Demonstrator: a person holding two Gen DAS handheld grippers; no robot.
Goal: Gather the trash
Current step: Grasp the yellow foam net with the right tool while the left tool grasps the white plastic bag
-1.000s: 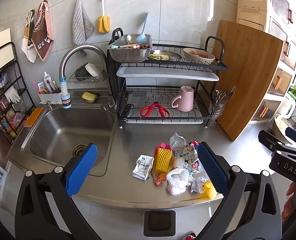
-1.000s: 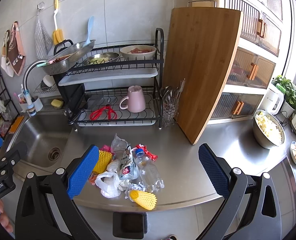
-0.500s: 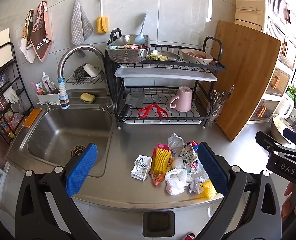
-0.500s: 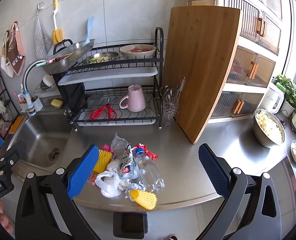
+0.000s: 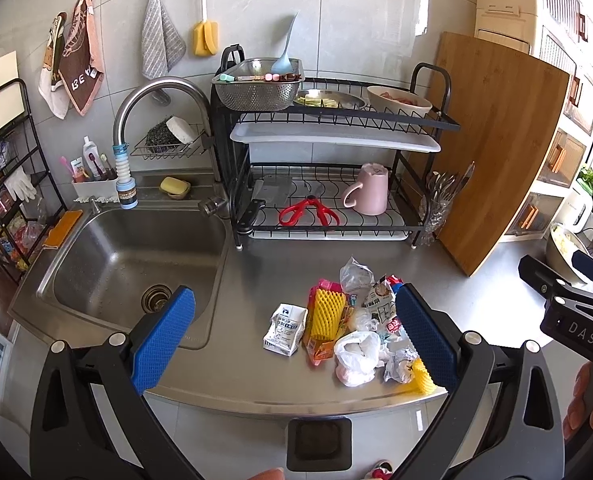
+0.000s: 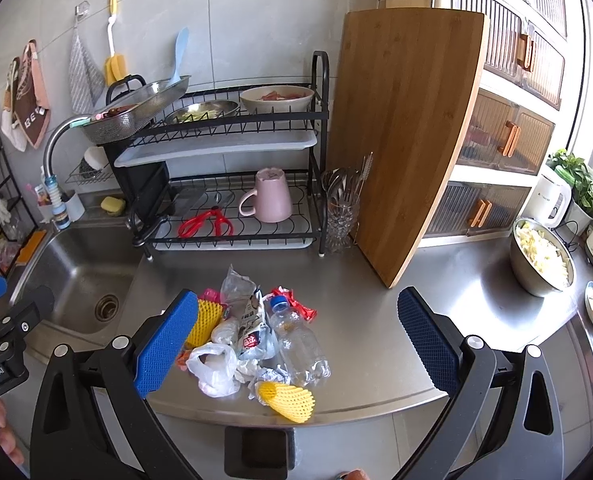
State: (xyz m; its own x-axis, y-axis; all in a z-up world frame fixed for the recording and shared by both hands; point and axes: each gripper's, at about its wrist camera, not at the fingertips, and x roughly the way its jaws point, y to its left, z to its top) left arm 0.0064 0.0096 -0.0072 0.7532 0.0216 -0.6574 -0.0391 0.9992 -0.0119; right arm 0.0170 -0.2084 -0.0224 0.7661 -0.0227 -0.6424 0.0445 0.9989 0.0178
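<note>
Little has moved since the earlier frames: both views have only drifted slightly, and the trash sits where it did. Nearest, the left gripper [image 5: 294, 330] hangs over the counter's front edge with its blue pads spread wide and nothing between them; the right gripper [image 6: 296, 344] is likewise spread wide and holds nothing. Between and just beyond the pads lies the pile of trash on the steel counter [image 6: 376, 320], close to the front edge. At the very front is a yellow foam net [image 6: 286, 400], touching a crumpled foil scrap [image 6: 272, 376] and a white plastic bag [image 5: 356, 356]. Behind those lie a clear plastic bottle [image 6: 298, 344] with a blue cap, on its side, a printed snack wrapper [image 6: 252, 320], and a second yellow foam net [image 5: 325, 314] lying over an orange packet. A flattened white carton [image 5: 285, 330] sits just to the left of the heap, slightly apart from it. A clear crinkled bag [image 5: 354, 274] and a red wrapper [image 6: 296, 304] form the far side of the pile. Farther back, the sink [image 5: 136, 256] is to the left, and the black dish rack [image 5: 336, 184] stands against the wall with red scissors [image 5: 308, 214] and an upturned pink mug [image 5: 370, 196] on its lower shelf. A wooden cutting board [image 6: 404, 136] leans upright to the right of the rack.
</note>
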